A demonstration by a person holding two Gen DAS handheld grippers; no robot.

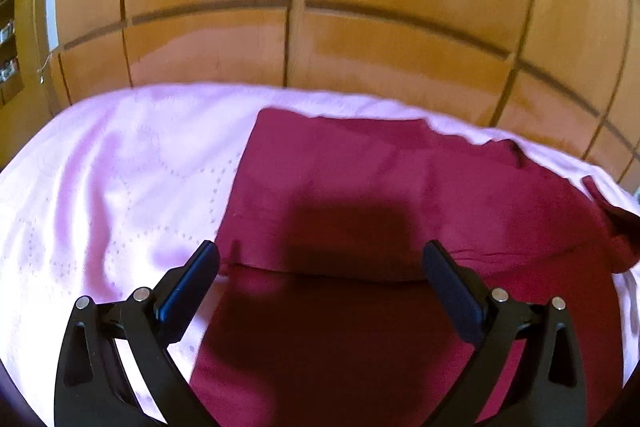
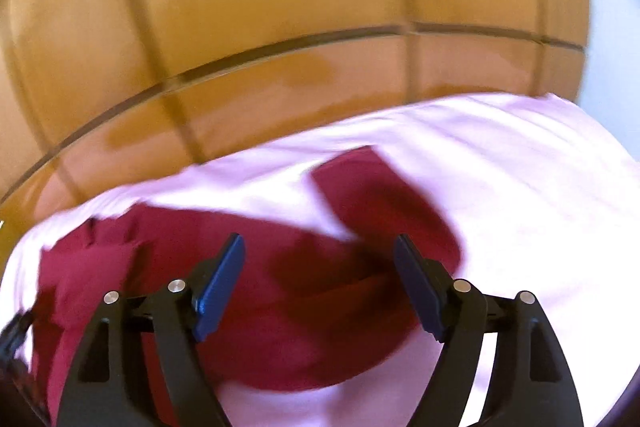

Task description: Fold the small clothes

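Note:
A dark red garment (image 1: 360, 187) lies spread on a pale pink quilted bedcover (image 1: 120, 167), with a fold line running across its near part. My left gripper (image 1: 320, 259) is open and empty, hovering just above the garment's near left part. In the right wrist view the same garment (image 2: 280, 307) lies on the bedcover (image 2: 520, 187) with a sleeve (image 2: 372, 195) sticking out toward the far side. My right gripper (image 2: 320, 251) is open and empty above the garment near the sleeve's base. This view is motion-blurred.
A wooden wardrobe (image 1: 300, 7) with panelled doors stands right behind the bed's far edge and also shows in the right wrist view (image 2: 240, 27). A white wall (image 2: 612, 47) is at the far right. Shelves (image 1: 8, 27) show at the far left.

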